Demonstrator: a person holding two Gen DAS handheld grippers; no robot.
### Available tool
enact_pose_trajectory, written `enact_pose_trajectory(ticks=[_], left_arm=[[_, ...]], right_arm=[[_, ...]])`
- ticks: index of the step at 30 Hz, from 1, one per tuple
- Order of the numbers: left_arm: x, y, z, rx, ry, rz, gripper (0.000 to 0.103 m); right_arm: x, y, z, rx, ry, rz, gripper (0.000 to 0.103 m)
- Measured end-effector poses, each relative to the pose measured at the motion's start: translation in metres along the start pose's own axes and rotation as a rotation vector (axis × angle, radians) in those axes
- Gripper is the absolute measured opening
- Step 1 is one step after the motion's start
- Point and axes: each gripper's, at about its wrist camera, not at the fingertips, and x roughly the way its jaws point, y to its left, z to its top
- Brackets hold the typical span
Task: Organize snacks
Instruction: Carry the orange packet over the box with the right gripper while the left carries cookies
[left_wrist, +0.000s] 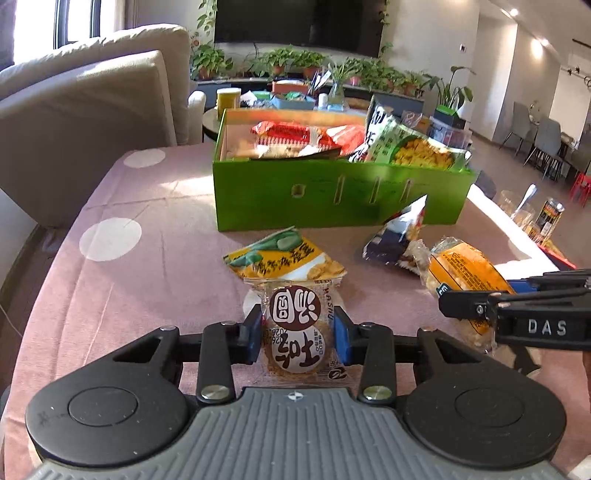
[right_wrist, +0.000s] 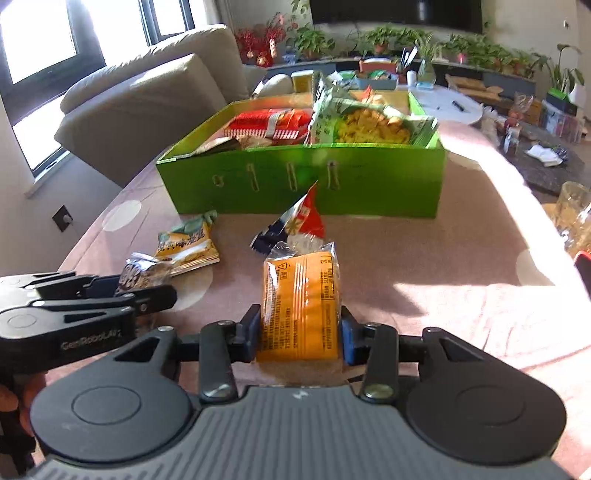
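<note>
Left wrist view: the left gripper (left_wrist: 298, 338) is clamping a clear-wrapped round brown biscuit with a dark printed label (left_wrist: 295, 328), its blue pads pressing both side edges of the wrapper while the packet is resting on the pink cloth-covered table with white dots (left_wrist: 147, 258); the low, forward-tilted approach is letting the fingers slide along the cloth and take the flat packet by its edges. Right wrist view: the right gripper (right_wrist: 298, 334) is straddling an orange plastic-wrapped cake bar (right_wrist: 301, 306); its left pad is lying against the wrapper, whereas a thin gap seems to be showing at the right pad — so the jaws are probably standing fairly wide around the bar rather than squeezing it. The two tools are working side by side, each over its own snack. Beyond them, a yellow-and-green crisp packet (left_wrist: 284, 258) and a dark blue, red and white foil pouch (right_wrist: 291, 225) are lying loose on the cloth, near the open green cardboard box (left_wrist: 332, 199); that box — already holding red and green packets — is presumably serving as the collecting place, so four snacks are awaiting transfer.
</note>
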Motion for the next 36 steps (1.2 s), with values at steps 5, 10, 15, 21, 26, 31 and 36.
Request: enact_pose_trajectory(ticks=[5,10,15,21,26,31,36], left_arm=[[-0.019,-0.006,0.005,0.012,-0.056,-0.01,0.035],[-0.034,-0.013,0.011,0.025,-0.101,-0.033,0.035],[-0.038,-0.019,0.013,0.032,-0.118,-0.049,0.035],[-0.042,-0.024,0.02,0.043,-0.13,-0.058,0.035],[-0.043,-0.026,0.029,0.054,-0.151,-0.054,0.035],[-0.043,-0.026,0.042,0.066,-0.172,-0.047,0.035],[-0.04,-0.028,0.056,0.08,-0.192,-0.046,0.035]], right_arm=[[-0.016,-0.002,0.003,0.016,-0.042,0.012,0.064],[-0.03,-0.001,0.007,0.024,-0.085,0.038,0.064],[-0.038,-0.001,0.013,0.031,-0.116,0.053,0.064],[-0.04,-0.003,0.024,0.036,-0.139,0.076,0.064],[-0.042,-0.002,0.033,0.026,-0.17,0.081,0.064],[-0.043,-0.002,0.043,0.013,-0.192,0.086,0.064],[-0.04,-0.004,0.054,0.007,-0.208,0.089,0.064]])
